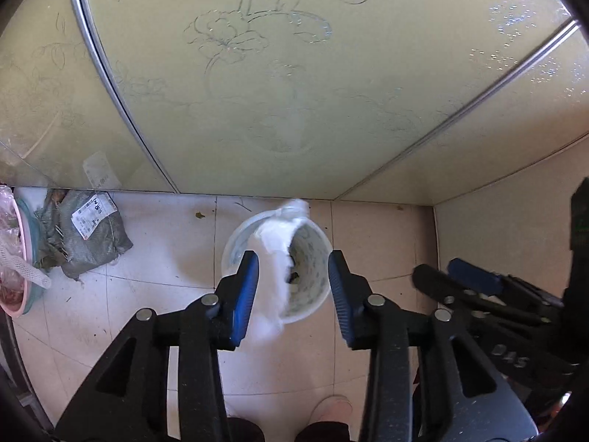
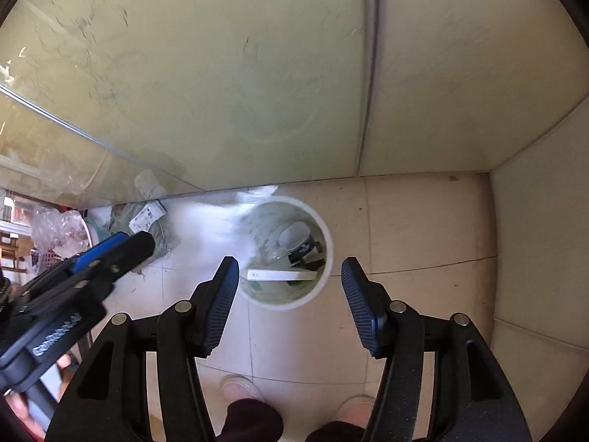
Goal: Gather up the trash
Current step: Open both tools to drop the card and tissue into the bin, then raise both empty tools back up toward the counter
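Observation:
A white waste bin (image 1: 235, 243) stands on the tiled floor by a frosted glass door. My left gripper (image 1: 293, 261) hangs over it, jaws apart. A blurred white tissue (image 1: 274, 254) streaks down beside its left pad (image 1: 246, 294) across the bin's rim, and the right pad is clear of it. In the right wrist view my right gripper (image 2: 289, 263) is open and empty above the same bin (image 2: 328, 246), which holds a bottle (image 2: 298, 239) and a white strip (image 2: 281, 275). The tissue (image 2: 235, 221) smears over the bin's left edge. The left gripper (image 2: 121, 246) shows at left.
A grey-green woven sack with a label (image 1: 88, 235) and a pink basin (image 1: 14, 294) with plastic bags lie to the left. The glass door (image 1: 294, 73) stands behind the bin and a wall (image 2: 533, 239) to the right. The person's shoes (image 2: 239, 386) are below.

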`<state>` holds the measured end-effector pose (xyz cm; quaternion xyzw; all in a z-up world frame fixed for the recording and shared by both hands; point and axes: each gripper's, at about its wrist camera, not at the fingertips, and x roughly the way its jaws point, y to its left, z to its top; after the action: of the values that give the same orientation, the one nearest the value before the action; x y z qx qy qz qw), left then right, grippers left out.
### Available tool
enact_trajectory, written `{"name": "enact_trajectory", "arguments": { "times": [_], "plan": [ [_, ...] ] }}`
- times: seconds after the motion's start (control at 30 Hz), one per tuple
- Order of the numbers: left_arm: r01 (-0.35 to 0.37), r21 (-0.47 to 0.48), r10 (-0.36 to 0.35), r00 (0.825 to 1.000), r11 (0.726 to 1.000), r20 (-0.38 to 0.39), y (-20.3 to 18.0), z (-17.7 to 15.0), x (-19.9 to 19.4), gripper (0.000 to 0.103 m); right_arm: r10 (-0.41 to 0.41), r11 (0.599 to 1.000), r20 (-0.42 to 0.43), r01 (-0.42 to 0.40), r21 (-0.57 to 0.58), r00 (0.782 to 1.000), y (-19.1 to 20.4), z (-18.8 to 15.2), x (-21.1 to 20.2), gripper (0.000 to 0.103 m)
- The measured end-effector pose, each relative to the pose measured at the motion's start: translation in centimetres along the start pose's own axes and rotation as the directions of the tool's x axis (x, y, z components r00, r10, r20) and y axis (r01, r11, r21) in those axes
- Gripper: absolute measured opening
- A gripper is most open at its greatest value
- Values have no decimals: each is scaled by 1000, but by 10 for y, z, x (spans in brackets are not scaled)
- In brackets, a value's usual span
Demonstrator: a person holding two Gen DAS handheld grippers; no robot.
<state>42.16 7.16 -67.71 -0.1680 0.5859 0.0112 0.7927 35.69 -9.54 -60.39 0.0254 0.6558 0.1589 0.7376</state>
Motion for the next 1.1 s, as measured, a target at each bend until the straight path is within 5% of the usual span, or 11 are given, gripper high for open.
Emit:
{"name": "enact_trajectory", "arguments": {
  "times": [0.3, 0.67, 0.87, 1.1],
  "plan": [
    [-33, 44, 32, 999, 998, 32, -26, 8, -84, 37, 25, 1000, 67, -26, 13, 997, 5, 15, -74, 54],
    [-44, 103, 24, 981, 994, 191, -67, 33, -292, 37, 28, 999, 225, -23, -26, 974, 55, 20, -255, 54],
    [-23, 143, -26, 943, 989, 332, -80, 47, -411, 37, 22, 1000, 393, -16, -19, 919, 88, 10, -370, 54],
    [-28, 235, -92, 872, 972, 481, -88, 56, -531, 44, -6, 1000, 562, 8, -1, 827, 123, -2, -475, 54]
  ]
}}
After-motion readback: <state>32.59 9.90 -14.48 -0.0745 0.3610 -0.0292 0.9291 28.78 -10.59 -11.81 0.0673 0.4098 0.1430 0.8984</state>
